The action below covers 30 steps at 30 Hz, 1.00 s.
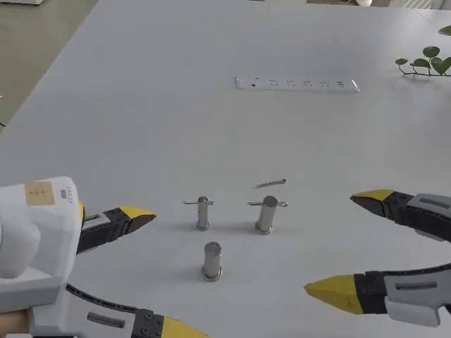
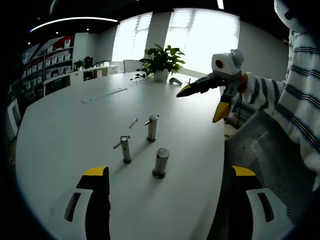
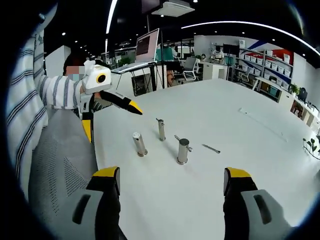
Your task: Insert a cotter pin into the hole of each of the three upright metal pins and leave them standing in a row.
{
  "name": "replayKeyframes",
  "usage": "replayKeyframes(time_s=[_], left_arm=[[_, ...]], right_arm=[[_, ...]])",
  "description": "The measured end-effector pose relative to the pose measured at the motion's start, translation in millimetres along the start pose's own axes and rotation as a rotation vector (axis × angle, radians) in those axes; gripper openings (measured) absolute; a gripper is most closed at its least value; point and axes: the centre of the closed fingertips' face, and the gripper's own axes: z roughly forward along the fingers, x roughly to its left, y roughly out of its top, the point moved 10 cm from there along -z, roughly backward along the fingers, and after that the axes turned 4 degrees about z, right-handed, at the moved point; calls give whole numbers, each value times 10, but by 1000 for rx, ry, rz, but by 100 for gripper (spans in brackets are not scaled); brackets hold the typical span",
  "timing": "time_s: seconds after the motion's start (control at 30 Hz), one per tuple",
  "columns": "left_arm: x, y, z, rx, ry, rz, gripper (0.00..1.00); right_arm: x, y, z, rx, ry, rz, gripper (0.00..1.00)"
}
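Holding the left gripper (image 1: 169, 271) and right gripper (image 1: 330, 243) wide open and empty, we see the loose cotter pin (image 1: 271, 184) lying flat beyond the bare front metal pin (image 1: 212, 260). We judge it light, thin and slippery, best pinched near its looped head.

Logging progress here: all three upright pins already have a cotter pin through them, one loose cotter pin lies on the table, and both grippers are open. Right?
Not quite: only the rear left pin and rear right pin do. The front pin is bare, as the head view shows. The loose cotter pin on the table and the open left gripper and right gripper are right.
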Motion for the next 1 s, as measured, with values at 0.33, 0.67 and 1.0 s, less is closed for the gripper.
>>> replayKeyframes(time_s=[0.33,0.67,1.0], left_arm=[[-13,-23,-22,-4,21,-7,99],[-47,-37,-56,-7,39,-23,99],[-29,-61,-125,-19,74,-38,99]], right_arm=[[-485,329,16,122,7,-215,79],[-754,611,226,228,64,-385,72],[-909,691,625,328,122,-461,52]])
